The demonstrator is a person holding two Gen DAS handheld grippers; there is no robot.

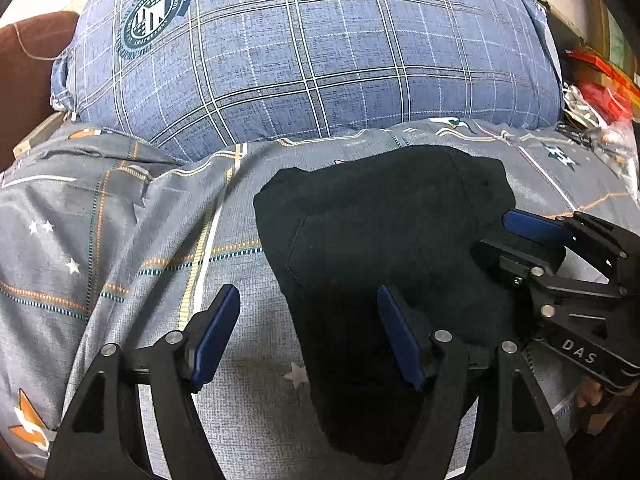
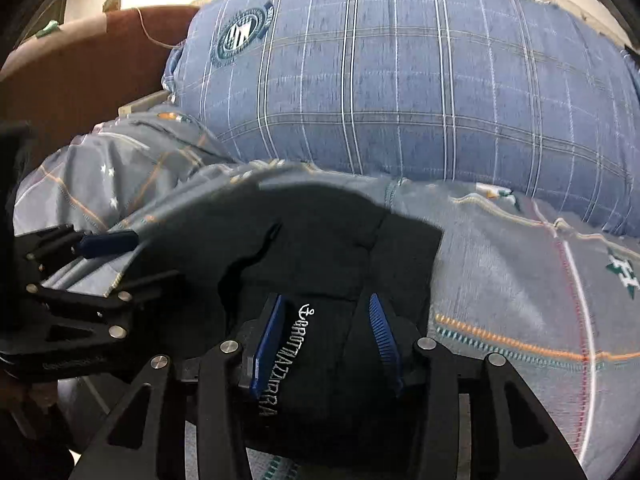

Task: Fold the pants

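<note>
Left hand-held gripper (image 1: pixel 308 336): jaws apart, nothing pinched, left edge of black pants (image 1: pixel 384 248) lying between the pads. Right hand-held gripper (image 2: pixel 330 340): jaws straddling a lettered fold of the pants, grip impossible to confirm. Pants bunched on the grey patterned bedsheet (image 1: pixel 120 248), plaid pillow (image 1: pixel 320 52) beyond.

Bed (image 1: pixel 100 240), covered by a grey sheet printed with stars, orange-and-teal dashed lines and white stripes, wrinkled toward its left side. Lying on it: one large blue plaid pillow (image 1: pixel 320 60) with a round teal emblem, across the far edge; one pair of black pants (image 1: pixel 380 232), folded into a compact bundle, near the middle, in front of the pillow
</note>
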